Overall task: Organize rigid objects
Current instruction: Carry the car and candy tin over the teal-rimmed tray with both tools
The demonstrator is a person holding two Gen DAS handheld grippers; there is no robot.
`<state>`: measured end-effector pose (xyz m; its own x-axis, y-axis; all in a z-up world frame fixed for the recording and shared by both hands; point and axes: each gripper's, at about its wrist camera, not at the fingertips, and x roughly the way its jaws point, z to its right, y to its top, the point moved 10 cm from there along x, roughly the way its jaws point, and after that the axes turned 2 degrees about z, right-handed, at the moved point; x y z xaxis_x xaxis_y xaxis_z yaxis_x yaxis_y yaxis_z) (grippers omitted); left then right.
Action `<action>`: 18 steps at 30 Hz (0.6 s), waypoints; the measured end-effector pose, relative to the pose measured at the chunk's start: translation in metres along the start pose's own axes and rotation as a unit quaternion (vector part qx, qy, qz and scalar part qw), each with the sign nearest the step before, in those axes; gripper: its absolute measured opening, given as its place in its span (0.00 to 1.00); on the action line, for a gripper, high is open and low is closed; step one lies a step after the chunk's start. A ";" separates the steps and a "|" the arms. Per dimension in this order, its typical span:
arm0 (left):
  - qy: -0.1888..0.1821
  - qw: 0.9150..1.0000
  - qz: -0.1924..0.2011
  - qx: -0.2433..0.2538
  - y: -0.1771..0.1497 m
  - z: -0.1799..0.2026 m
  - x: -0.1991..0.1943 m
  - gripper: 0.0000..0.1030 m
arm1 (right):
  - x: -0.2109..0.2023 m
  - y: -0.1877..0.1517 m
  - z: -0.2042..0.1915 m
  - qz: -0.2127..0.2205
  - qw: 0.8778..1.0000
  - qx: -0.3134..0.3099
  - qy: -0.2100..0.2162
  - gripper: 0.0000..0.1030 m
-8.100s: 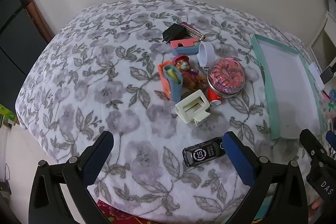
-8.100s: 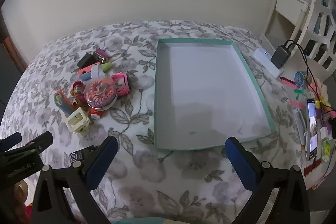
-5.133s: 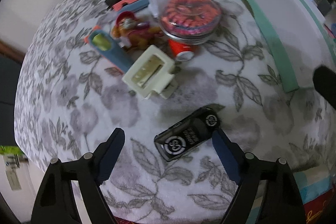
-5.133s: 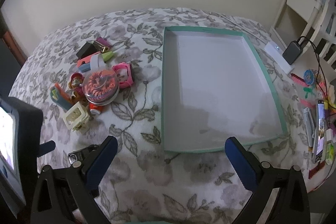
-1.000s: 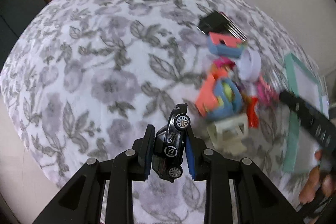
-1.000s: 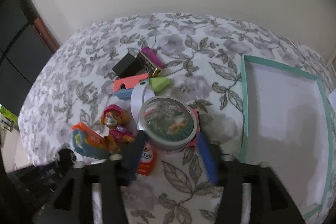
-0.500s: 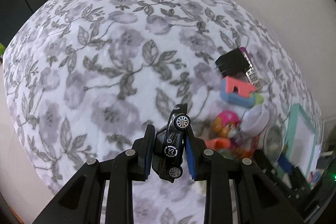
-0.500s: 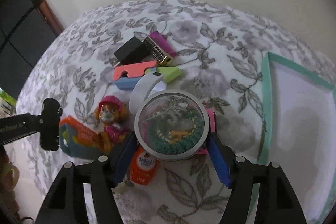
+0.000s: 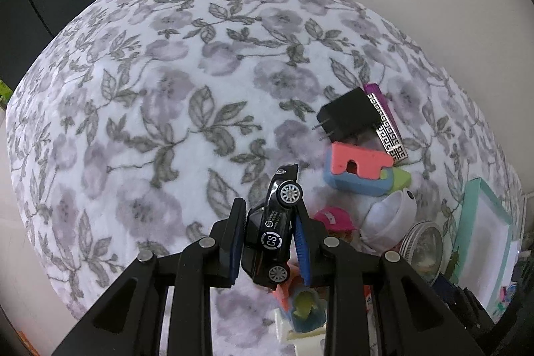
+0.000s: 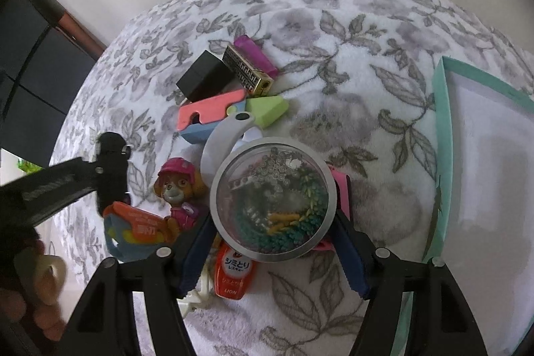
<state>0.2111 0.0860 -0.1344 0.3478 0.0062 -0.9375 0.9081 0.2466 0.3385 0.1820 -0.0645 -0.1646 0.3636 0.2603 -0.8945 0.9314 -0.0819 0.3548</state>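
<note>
Toy car (image 9: 274,234) clamped in left claw (image 9: 269,242); right claw (image 10: 272,251) flanks round tin (image 10: 272,199).

I see a white blanket (image 9: 140,95) printed with grey leaves and pale purple flowers. My left gripper (image 9: 270,242), black with blue pads, holds a glossy black toy car (image 9: 272,232) with silver wheels and a white round logo. Nearby lie a black plug (image 9: 347,115), a purple lighter (image 10: 255,57) with a gold patterned band, and a coral and blue block (image 9: 358,167). A silver-rimmed clear round tin (image 10: 270,199) shows teal, yellow and green beads. A toy pup (image 10: 178,189) wears pink. The tray (image 10: 442,135) is mint green with a white floor.
</note>
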 end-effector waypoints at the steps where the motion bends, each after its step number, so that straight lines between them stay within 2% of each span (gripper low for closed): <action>1: -0.001 1.000 0.000 0.002 -0.001 0.002 0.001 0.28 | -0.001 -0.001 0.001 0.000 1.000 0.003 0.003 0.69; 8: -0.020 1.000 -0.004 -0.012 0.000 -0.003 0.003 0.27 | -0.017 0.001 0.009 0.011 0.999 0.026 0.018 0.69; 18: -0.055 0.997 0.040 -0.030 0.023 -0.003 -0.036 0.27 | -0.067 0.022 0.019 0.064 0.996 0.044 0.037 0.69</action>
<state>0.2192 0.0940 -0.0932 0.4457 -0.0782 -0.8918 0.8619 0.3065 0.4039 0.1786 -0.1016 -0.1023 0.4809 0.3130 -0.8190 0.8763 -0.2020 0.4374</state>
